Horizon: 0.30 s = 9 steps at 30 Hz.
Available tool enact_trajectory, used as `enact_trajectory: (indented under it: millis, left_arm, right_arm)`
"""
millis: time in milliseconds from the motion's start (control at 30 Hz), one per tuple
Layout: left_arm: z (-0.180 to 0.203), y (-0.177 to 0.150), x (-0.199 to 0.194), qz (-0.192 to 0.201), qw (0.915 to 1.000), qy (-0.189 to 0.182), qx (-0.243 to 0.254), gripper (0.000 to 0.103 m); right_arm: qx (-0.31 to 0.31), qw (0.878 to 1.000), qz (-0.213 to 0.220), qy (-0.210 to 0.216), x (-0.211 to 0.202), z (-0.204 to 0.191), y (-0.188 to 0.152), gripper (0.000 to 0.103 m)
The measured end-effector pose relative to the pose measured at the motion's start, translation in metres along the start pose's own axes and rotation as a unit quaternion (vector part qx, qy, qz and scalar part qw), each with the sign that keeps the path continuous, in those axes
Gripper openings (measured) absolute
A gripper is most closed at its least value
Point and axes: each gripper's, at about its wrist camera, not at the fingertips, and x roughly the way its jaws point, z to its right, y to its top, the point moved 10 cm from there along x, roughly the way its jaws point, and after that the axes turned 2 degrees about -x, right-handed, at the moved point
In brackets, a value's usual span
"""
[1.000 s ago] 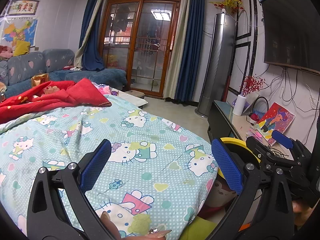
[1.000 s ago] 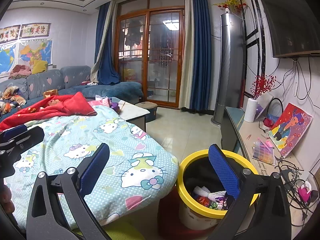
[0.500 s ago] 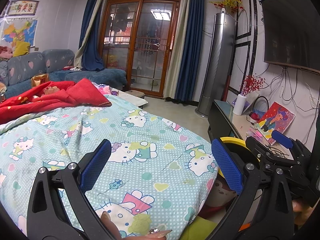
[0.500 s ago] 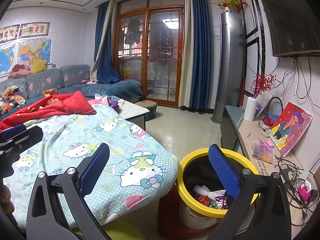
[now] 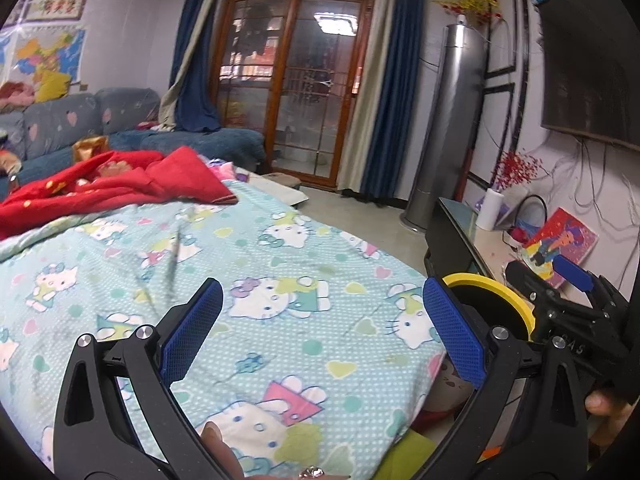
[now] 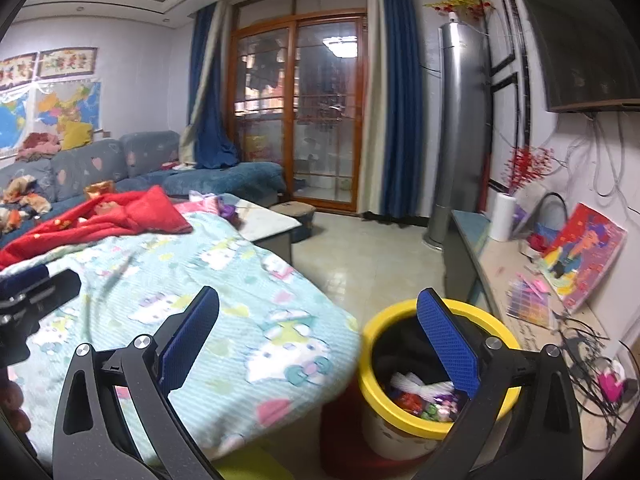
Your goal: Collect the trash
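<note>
A yellow-rimmed trash bin point(image 6: 404, 312) stands on the floor just right of the blanket-covered table, with colourful wrappers point(image 6: 424, 396) inside. My right gripper point(image 6: 320, 340) hangs open and empty above the gap between table edge and bin. My left gripper point(image 5: 320, 324) is open and empty over the Hello Kitty blanket point(image 5: 280, 300). In the left wrist view the bin's rim point(image 5: 492, 284) peeks out behind the right fingertip, and the right gripper point(image 5: 576, 292) hovers beside it. No loose trash shows on the blanket.
A red cloth point(image 5: 120, 188) lies at the blanket's far end, with a blue sofa point(image 6: 132, 160) behind. A low TV cabinet point(image 6: 520, 280) with a painting, paper roll and cables runs along the right wall. Tiled floor point(image 6: 368, 256) leads to glass doors.
The right wrist view has blurred and shifted slightly, so that gripper is moving a little. The left gripper stays put. Both remain open.
</note>
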Motion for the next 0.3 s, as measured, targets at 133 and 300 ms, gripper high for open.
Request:
enact_trajectory:
  millis: [133, 300]
  left_arm:
    - [-0.08, 0.009, -0.013, 0.006, 0.9952, 0.081, -0.055, 0.092]
    - [-0.257, 0.005, -0.065, 0.0, 0.9533, 0.269, -0.136, 0.092]
  right_arm:
    - [-0.04, 0.995, 0.017, 0.086, 0.002, -0.07, 0.026, 0.097]
    - [-0.102, 0.948, -0.073, 0.292, -0.001, -0.255, 0.008, 0.097]
